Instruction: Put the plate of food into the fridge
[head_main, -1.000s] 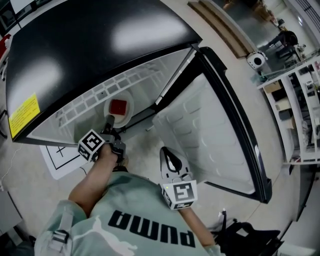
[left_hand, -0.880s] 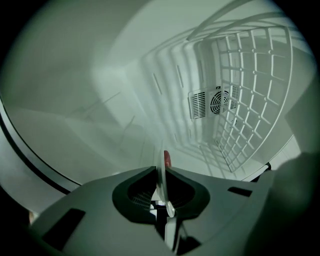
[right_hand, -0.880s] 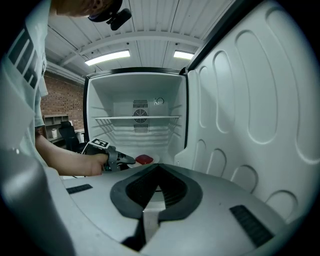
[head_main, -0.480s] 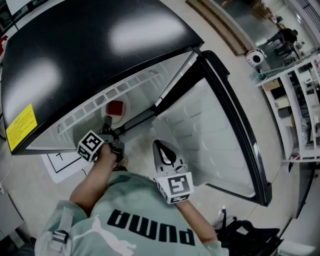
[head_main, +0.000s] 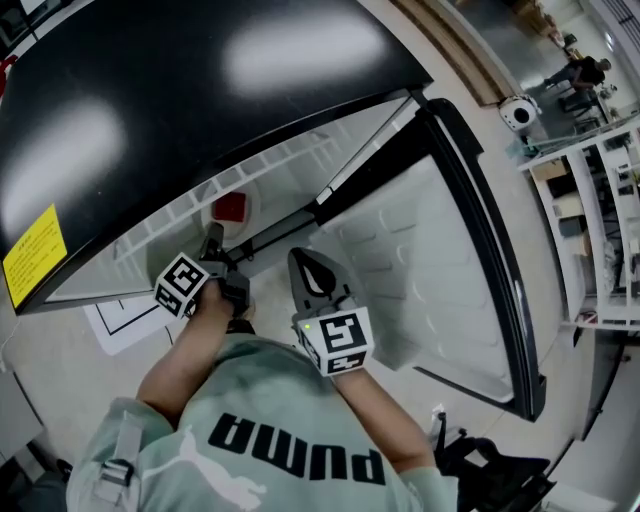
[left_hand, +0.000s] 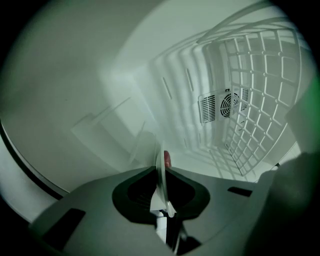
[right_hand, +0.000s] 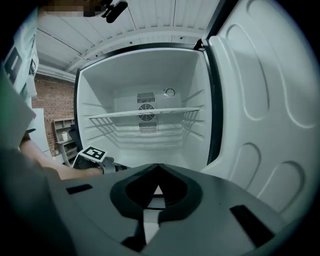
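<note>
A white plate (head_main: 232, 208) carrying a red piece of food (head_main: 232, 207) sits low inside the open fridge (head_main: 180, 90). My left gripper (head_main: 214, 241) is shut on the plate's near rim. In the left gripper view the plate (left_hand: 161, 175) stands edge-on between the jaws, with the red food (left_hand: 166, 159) just past them. My right gripper (head_main: 297, 256) is shut on nothing and hangs in front of the fridge opening, beside the open door (head_main: 420, 270). The right gripper view looks into the white interior, with the left gripper's marker cube (right_hand: 93, 153) at lower left.
A wire shelf (right_hand: 145, 114) crosses the fridge above the plate's level, with a fan vent (right_hand: 146, 113) on the back wall. A marked paper sheet (head_main: 125, 318) lies on the floor at left. Shelving (head_main: 610, 200) stands far right, a black bag (head_main: 490, 475) lies near my feet.
My right gripper has moved up and left, toward the fridge opening and closer to the left gripper. The left gripper keeps its hold on the plate inside the fridge.
</note>
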